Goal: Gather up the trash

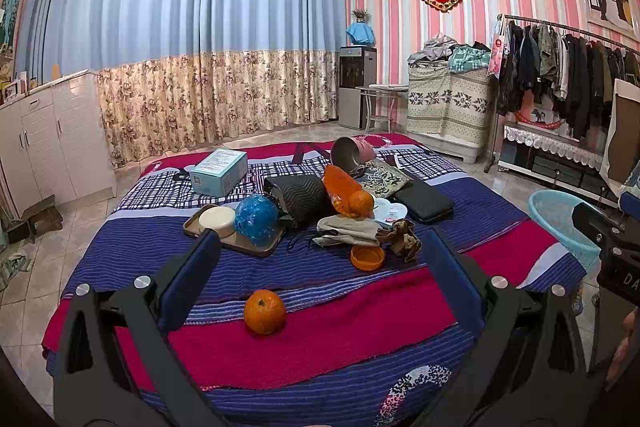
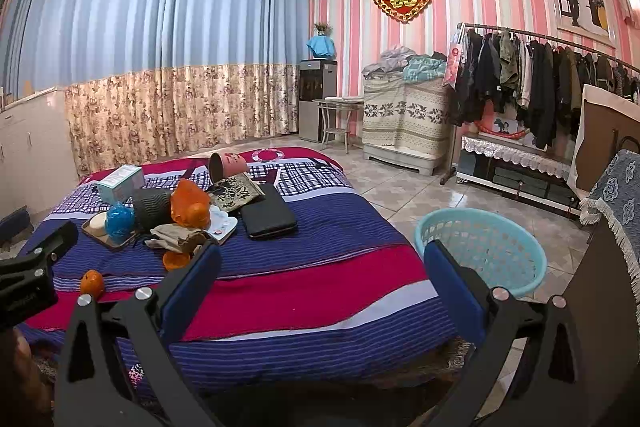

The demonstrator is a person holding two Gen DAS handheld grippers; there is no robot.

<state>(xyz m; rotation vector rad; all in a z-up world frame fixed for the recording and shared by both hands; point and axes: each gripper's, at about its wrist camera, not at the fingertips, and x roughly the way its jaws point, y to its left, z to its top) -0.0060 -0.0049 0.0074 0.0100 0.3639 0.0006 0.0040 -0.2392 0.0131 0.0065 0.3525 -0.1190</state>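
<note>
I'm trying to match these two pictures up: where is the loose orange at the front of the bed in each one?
Left wrist view: the loose orange lies low at centre, on the red stripe between the fingers.
Right wrist view: the same orange sits at the far left edge.
Shared landmark: the light blue basket beside the bed.

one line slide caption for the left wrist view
Open left gripper above a lone orange on the cluttered bed.

Orange [image 1: 265, 311] between spread hand-held gripper [image 1: 320, 251] fingers
</note>
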